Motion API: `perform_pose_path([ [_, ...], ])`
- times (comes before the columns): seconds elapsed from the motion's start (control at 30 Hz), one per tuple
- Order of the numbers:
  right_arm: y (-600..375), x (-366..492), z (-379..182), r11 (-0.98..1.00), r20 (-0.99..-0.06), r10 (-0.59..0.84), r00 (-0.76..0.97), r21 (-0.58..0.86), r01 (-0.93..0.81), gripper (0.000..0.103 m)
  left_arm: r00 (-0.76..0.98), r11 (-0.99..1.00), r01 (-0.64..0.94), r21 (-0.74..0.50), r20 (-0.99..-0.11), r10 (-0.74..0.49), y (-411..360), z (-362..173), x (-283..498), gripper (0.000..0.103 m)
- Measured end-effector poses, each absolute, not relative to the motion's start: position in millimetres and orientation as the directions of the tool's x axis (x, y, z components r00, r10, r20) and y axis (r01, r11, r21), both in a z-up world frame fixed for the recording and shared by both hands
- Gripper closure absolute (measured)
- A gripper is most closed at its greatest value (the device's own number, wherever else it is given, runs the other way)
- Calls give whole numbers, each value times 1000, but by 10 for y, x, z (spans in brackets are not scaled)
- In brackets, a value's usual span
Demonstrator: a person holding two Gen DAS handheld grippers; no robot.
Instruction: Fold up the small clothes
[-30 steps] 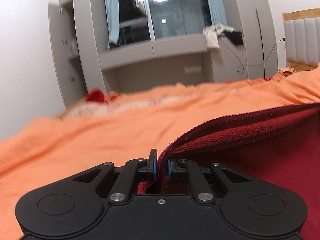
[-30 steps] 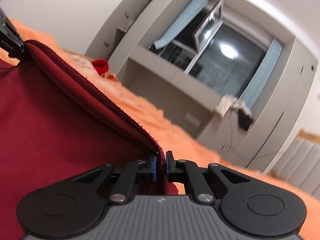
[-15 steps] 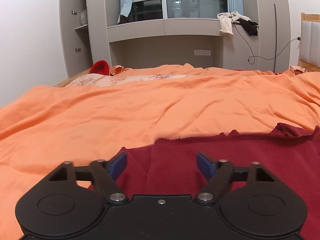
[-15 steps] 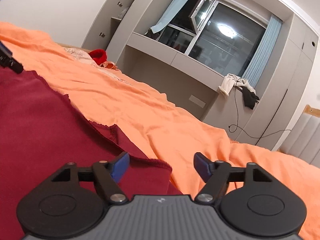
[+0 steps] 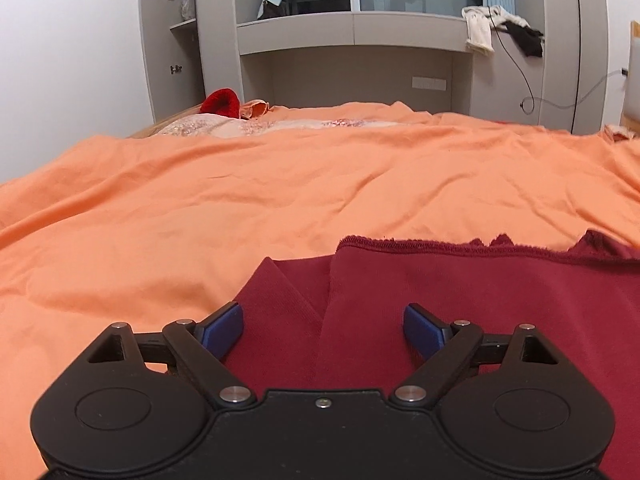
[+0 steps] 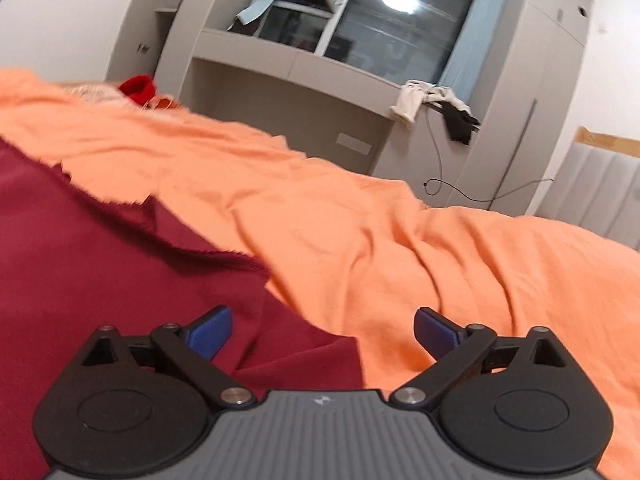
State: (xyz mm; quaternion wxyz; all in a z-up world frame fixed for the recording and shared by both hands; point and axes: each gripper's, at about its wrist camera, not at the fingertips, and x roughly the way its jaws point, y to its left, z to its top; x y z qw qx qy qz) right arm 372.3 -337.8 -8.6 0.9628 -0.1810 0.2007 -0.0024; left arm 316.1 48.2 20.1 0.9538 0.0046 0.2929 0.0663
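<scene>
1. Garment (image 5: 460,292): dark red, lying flat on the orange bedspread (image 5: 280,184). In the left wrist view its far hem runs ragged across the right half of the frame; a fold line runs down from the hem toward the camera, with a ribbed flap just left of it.
2. Left gripper (image 5: 322,330): jaws have just been opening and stand wide apart. Blue pads (image 5: 222,328) are clear of the cloth on both sides; the garment lies below and between them, not pinched.
3. Right gripper (image 6: 322,332): jaws also just opened, now wide. Left pad sits over the red cloth, right pad (image 6: 434,332) over bare bedspread. The garment's corner edge passes between them; nothing is clamped.
4. Right wrist view is tilted and slightly blurred; the garment (image 6: 100,280) fills its lower left.
5. Background: grey built-in shelving (image 5: 352,36) under a dark window (image 6: 384,24) with pale blue curtains. White and black clothes (image 5: 500,32) hang off the shelf end, a cable dangling below.
6. Far side of bed: a small bright red item (image 5: 220,102) by a patterned pale cloth (image 5: 260,126).
7. Padded headboard (image 6: 600,184) with wooden trim at the right edge.
</scene>
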Motion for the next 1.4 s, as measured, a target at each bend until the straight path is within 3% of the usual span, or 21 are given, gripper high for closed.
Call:
perform_pose_path([
  [0.37,-3608,3506,165,959,-322,-85,943,-283,-10,1,884,968,-243,-56,-423,198,776,515,2666,1],
  [0.57,-3522,3123,335,970,-227,28,974,-230,-81,0,904,961,-268,-60,-360,230,897,531,2261,1],
  [0.83,-3162,2548,432,946,-113,118,987,-289,-146,0,939,963,-231,-135,-291,184,889,518,1597,1],
  [1.07,-2842,2268,350,932,-144,207,968,-271,-240,0,938,946,-195,-259,-331,103,775,346,1134,1],
  [1.23,-2670,2157,288,939,-165,260,952,-188,-288,0,927,946,-113,-304,-375,-9,669,213,1036,1],
  [1.4,-2439,2143,224,926,-182,267,946,-223,-304,0,907,919,-43,-391,-401,-128,650,124,1107,1],
])
